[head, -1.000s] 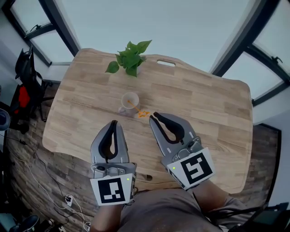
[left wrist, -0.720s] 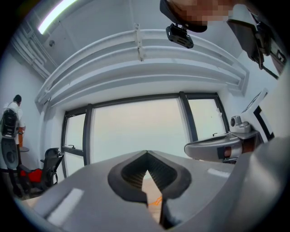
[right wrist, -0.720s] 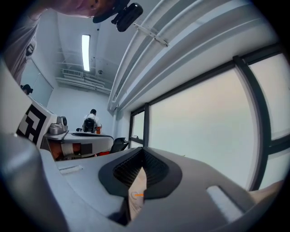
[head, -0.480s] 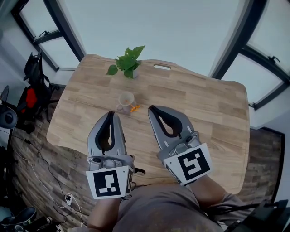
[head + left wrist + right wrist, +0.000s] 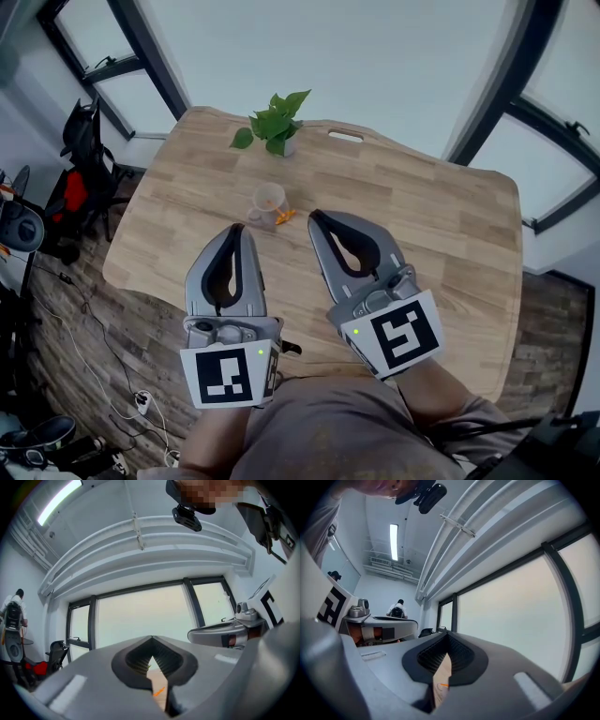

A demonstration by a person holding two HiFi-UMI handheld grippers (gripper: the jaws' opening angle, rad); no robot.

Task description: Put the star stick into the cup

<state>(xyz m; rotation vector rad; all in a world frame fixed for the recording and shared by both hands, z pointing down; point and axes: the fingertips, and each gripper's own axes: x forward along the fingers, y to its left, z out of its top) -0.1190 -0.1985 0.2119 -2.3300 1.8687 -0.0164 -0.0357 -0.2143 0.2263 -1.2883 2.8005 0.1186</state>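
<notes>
A clear cup [image 5: 266, 202] stands on the wooden table [image 5: 422, 225], in the head view. The orange star stick [image 5: 284, 217] leans in it, its star end hanging over the rim on the right. My left gripper [image 5: 240, 231] hovers just in front of the cup, shut and empty. The right gripper [image 5: 315, 217] sits to the right of the star end, also shut with nothing in it. Through the slit between the left gripper's jaws a bit of the orange stick [image 5: 159, 691] shows. The right gripper view shows an orange speck [image 5: 444, 685] the same way.
A small green potted plant [image 5: 275, 122] stands at the table's far edge, behind the cup. A handle cutout [image 5: 345, 136] lies to its right. Dark chairs and gear [image 5: 80, 169] stand on the floor to the left. Cables [image 5: 84, 366] trail over the floor near me.
The head camera has shifted a little. Both grippers stay shut and close to the cup, and the stick still leans in it.
</notes>
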